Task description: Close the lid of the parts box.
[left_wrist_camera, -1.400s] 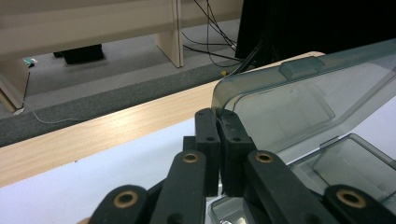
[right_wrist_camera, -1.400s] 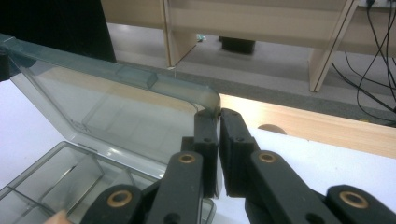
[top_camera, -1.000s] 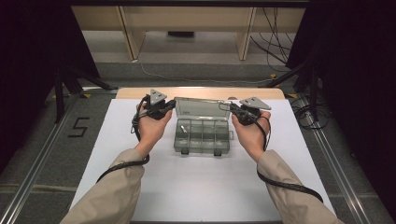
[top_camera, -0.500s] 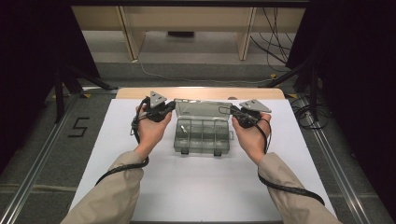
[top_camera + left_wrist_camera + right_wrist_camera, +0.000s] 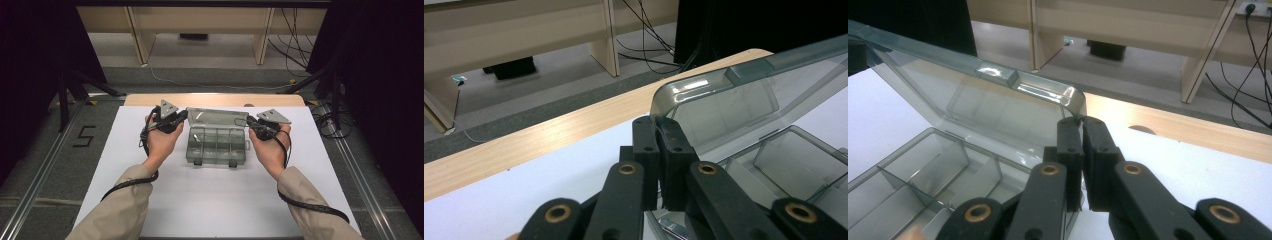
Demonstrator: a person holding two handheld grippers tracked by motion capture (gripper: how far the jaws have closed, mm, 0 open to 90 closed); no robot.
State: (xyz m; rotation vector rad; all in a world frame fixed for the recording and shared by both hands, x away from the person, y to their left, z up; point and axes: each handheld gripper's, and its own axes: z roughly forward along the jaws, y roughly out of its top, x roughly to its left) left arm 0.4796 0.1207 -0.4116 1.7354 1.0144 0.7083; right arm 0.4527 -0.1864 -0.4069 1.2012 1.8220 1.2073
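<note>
Two hand-held grippers are engaged on one item: a clear, smoke-tinted plastic compartment box [image 5: 218, 145] resting on the white table cover [image 5: 215, 200] near the middle of its far half. Its hinged lid [image 5: 217, 116] stands raised at the box's far side, tilted back from the tray, and the divided compartments below lie exposed. The left gripper [image 5: 175, 120] sits at the lid's left corner; in the left gripper view [image 5: 659, 150] its two black jaws are drawn together, pinching the rounded corner edge of the lid [image 5: 724, 95] between them. The right gripper [image 5: 252, 125] sits at the lid's right corner; in the right gripper view [image 5: 1082, 145] its jaws are likewise closed to a narrow gap on the lid's corner edge [image 5: 998, 95]. Both grips are on the lid alone, not the tray. The tray's partitions [image 5: 923, 170] form several rectangular cells; the cells seen from the grippers look empty, though the high view shows some small light item in a left cell that is too small to identify. Two dark latches [image 5: 196, 162] show along the tray's near edge. A pale wooden table edge [image 5: 150, 99] borders the white cover on the far side. Each gripper's cable [image 5: 130, 182] trails back along the person's sleeved forearm.
</note>
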